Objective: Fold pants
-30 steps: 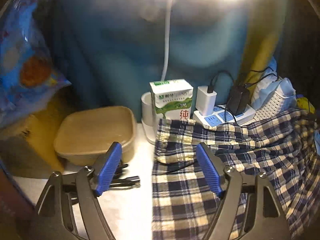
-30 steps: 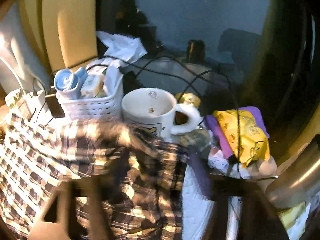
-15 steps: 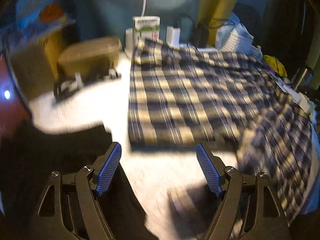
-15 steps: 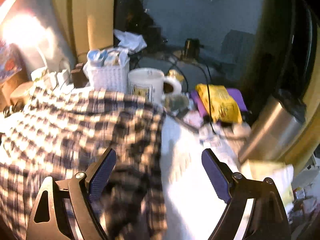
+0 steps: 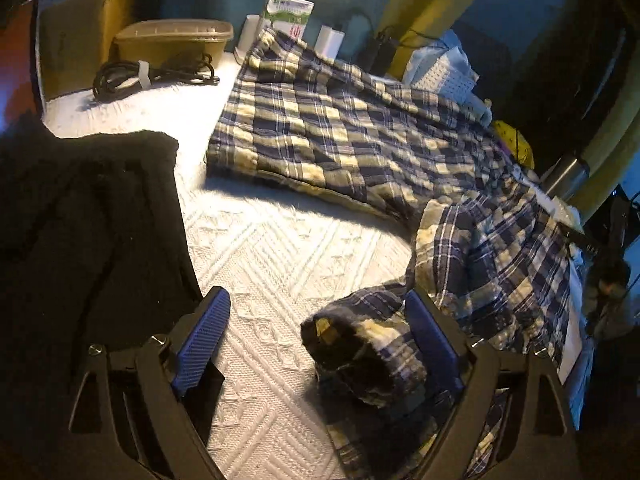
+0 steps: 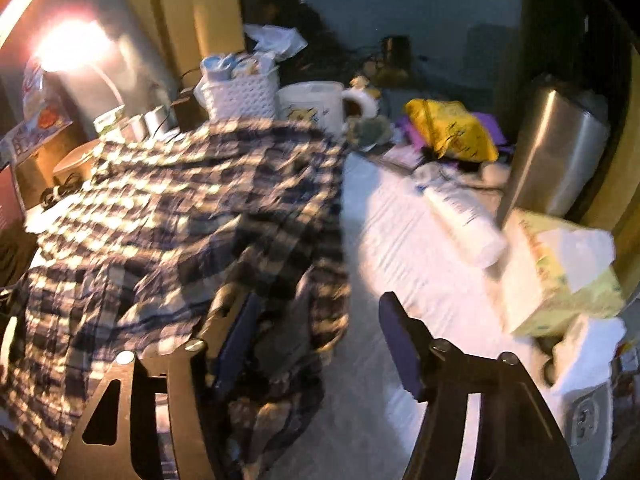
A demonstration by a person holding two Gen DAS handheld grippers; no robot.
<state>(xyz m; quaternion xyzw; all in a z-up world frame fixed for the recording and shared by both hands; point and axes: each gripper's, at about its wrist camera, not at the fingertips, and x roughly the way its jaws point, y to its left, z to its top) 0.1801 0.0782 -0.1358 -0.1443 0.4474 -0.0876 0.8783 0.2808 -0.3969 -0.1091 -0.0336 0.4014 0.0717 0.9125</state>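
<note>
Blue-and-cream plaid pants (image 5: 340, 132) lie on a white textured cloth (image 5: 280, 248). One leg is spread flat toward the far side. The other leg is bunched at the right, and its cuff end (image 5: 360, 344) lies between the fingers of my left gripper (image 5: 316, 300), against the right pad. That gripper's jaws are wide and opening. In the right wrist view the pants (image 6: 180, 200) are heaped at the left. My right gripper (image 6: 318, 304) is closing, with crumpled cloth over its left finger and partly in the gap. Its right finger (image 6: 400, 340) is clear of the cloth.
A black garment (image 5: 80, 220) covers the near left. At the far edge stand a tan lidded box (image 5: 176, 36), a coiled black cable (image 5: 132, 76) and a milk carton (image 5: 288, 12). On the right crowd a white basket (image 6: 240, 96), a mug (image 6: 316, 100), a yellow bag (image 6: 452, 128), a steel flask (image 6: 556, 148), a white bottle (image 6: 464, 216) and a tissue box (image 6: 560, 272).
Both grippers have pulled back from the far clutter toward the near side. The left one now has a leg cuff between its fingers. The right jaws have narrowed, with cloth over the left finger.
</note>
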